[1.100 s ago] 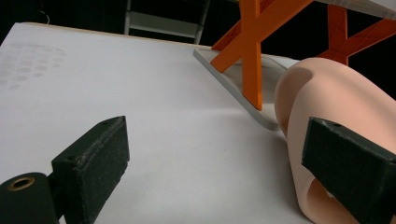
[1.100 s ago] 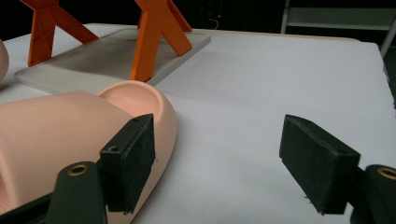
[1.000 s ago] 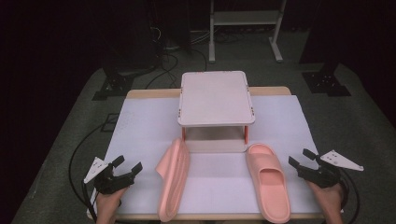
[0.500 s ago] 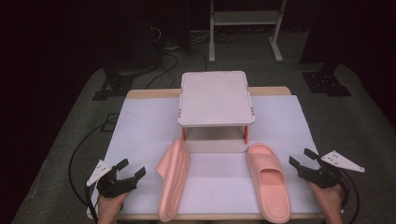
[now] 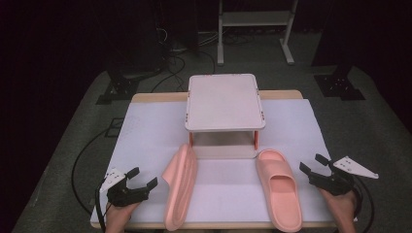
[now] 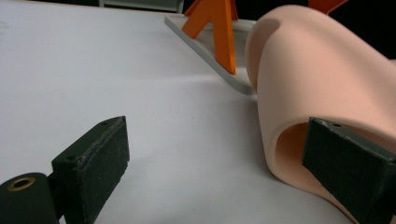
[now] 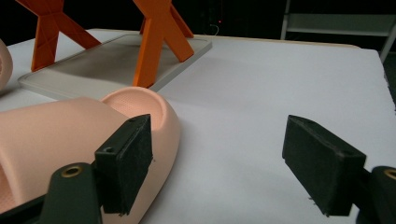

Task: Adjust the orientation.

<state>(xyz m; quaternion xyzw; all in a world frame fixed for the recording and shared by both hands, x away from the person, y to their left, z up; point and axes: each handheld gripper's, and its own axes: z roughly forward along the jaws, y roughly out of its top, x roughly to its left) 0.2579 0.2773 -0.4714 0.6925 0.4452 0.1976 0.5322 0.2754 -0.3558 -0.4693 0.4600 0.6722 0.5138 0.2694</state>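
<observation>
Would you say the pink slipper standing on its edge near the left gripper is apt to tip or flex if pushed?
Probably both. The left slipper balances on its narrow side, so a nudge from the left gripper would likely topple it. Its thick, matte, foam-like strap suggests it is light and would give a little.

Small rack [image 5: 224, 102] standing mid-surface [image 5: 145, 141] toward the far edge, one slipper [image 5: 180, 191] on its side before the rack's left leg, another slipper [image 5: 281, 188] flat before its right, left tool [image 5: 138, 183] outside the tipped slipper, right tool [image 5: 311, 165] outside the flat one.
</observation>
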